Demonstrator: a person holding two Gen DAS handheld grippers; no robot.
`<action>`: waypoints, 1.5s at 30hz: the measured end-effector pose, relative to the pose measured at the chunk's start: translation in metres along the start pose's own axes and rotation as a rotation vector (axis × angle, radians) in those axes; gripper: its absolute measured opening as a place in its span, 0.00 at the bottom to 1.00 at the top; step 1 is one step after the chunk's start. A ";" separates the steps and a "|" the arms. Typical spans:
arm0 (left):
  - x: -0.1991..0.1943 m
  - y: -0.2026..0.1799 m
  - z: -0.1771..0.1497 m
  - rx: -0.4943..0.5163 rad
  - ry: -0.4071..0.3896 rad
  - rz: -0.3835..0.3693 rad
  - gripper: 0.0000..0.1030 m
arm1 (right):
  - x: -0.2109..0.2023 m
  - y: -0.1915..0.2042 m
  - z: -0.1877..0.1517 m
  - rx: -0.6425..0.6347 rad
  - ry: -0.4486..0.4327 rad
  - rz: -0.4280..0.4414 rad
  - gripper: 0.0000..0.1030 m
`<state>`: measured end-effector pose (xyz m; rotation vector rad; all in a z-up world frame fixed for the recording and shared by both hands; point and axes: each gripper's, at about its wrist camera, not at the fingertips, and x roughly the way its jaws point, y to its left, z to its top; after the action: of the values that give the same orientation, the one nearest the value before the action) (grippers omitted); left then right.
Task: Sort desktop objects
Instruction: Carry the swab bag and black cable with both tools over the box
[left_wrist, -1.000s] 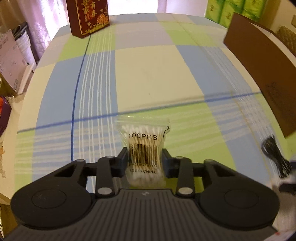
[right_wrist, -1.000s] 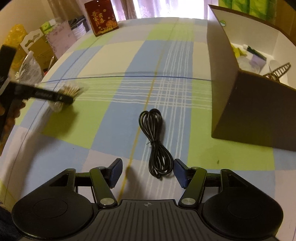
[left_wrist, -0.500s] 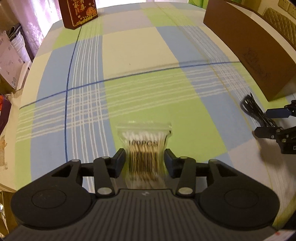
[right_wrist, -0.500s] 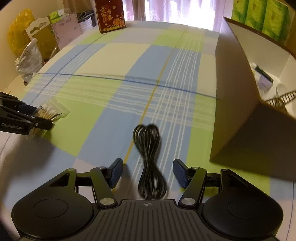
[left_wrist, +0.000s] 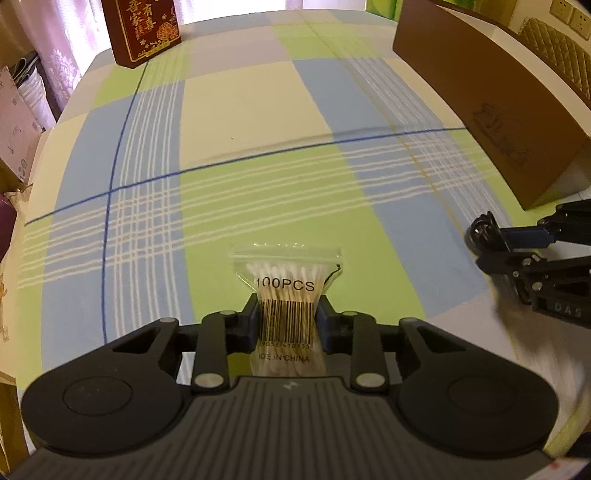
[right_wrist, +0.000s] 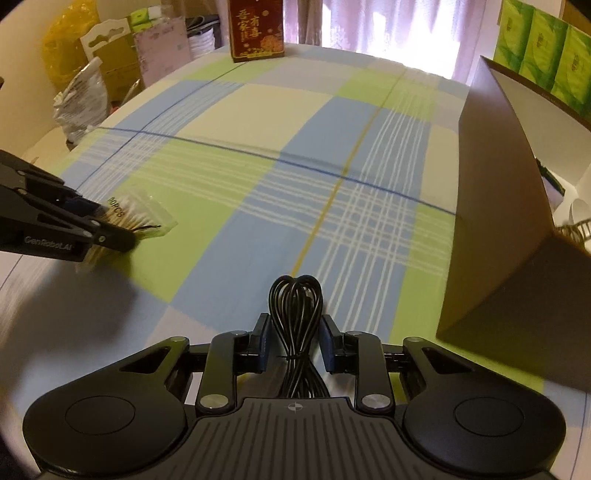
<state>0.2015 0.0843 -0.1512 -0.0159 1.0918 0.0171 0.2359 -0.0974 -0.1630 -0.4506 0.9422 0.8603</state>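
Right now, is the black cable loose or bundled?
Bundled: the black cable is coiled into long loops, cinched by a thin tie at its middle, lying between the right claw's closing jaws.

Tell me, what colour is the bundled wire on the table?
Black. The coiled cable shows best in the right wrist view.

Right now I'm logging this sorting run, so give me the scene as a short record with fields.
surface: checked tablecloth
left gripper: shut on bag of cotton swabs
right gripper: jaws closing around coiled black cable
sorting target: open cardboard box, right of the cable, already holding items
background: red box at far edge
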 end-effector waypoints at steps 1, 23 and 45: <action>-0.001 -0.003 -0.001 0.002 0.005 -0.001 0.23 | -0.002 0.001 -0.003 -0.001 0.005 0.007 0.23; -0.037 -0.099 -0.008 0.055 0.005 -0.104 0.20 | -0.072 -0.064 -0.072 0.185 0.035 0.002 0.23; -0.058 -0.162 0.006 0.119 -0.053 -0.131 0.20 | -0.109 -0.111 -0.090 0.323 -0.050 -0.017 0.63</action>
<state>0.1835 -0.0780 -0.0962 0.0201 1.0359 -0.1644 0.2458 -0.2725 -0.1215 -0.1581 1.0084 0.6852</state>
